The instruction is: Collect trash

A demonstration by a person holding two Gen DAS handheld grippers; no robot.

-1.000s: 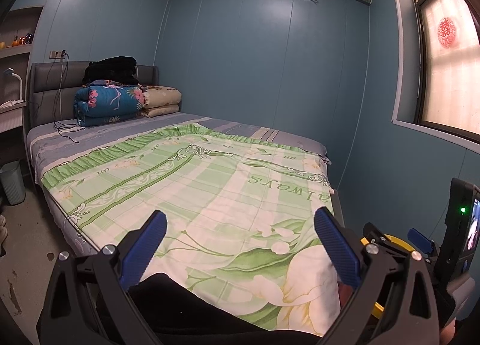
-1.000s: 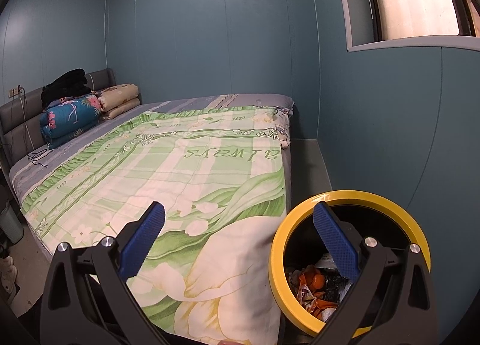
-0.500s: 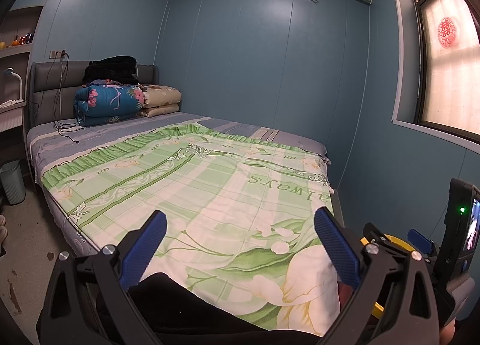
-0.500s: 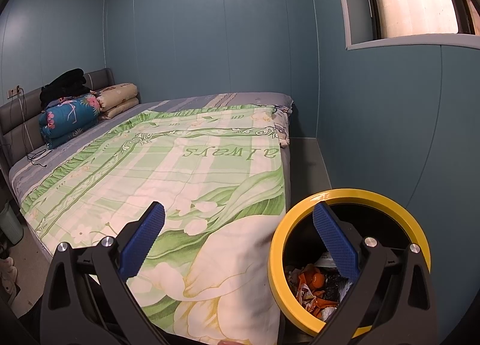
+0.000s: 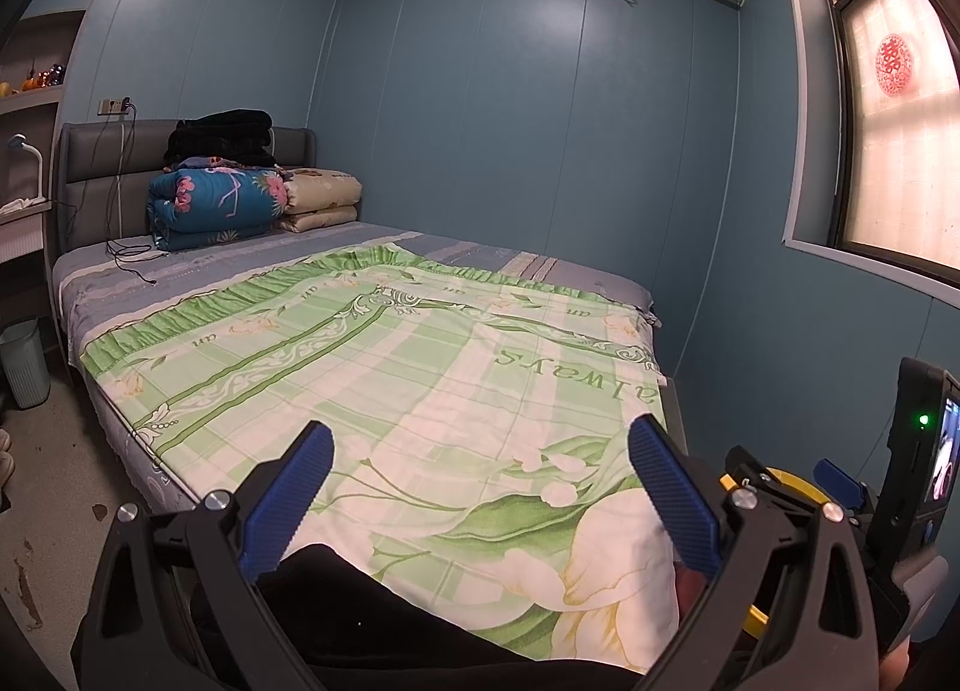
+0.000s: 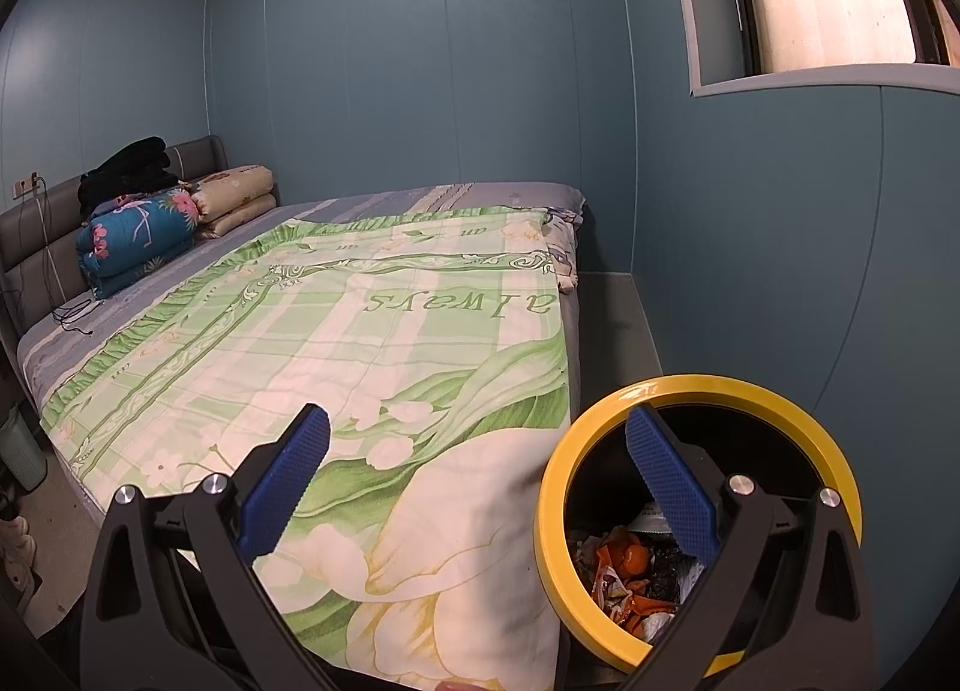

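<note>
A yellow-rimmed black trash bin [image 6: 702,391] stands on the floor at the bed's right foot corner. It holds orange and white wrappers [image 6: 630,571]. My right gripper [image 6: 480,487] is open and empty, its right finger over the bin's mouth, its left finger over the quilt. My left gripper [image 5: 480,493] is open and empty above the foot of the bed. A sliver of the bin's yellow rim [image 5: 786,478] shows in the left wrist view behind the right gripper's body [image 5: 918,451]. I see no loose trash on the bed.
A green floral quilt [image 5: 420,367] covers the bed. Folded bedding [image 5: 222,199] and a cable [image 5: 129,259] lie at the headboard. A pale bin [image 5: 24,361] stands on the floor at left. Blue walls close in on the right.
</note>
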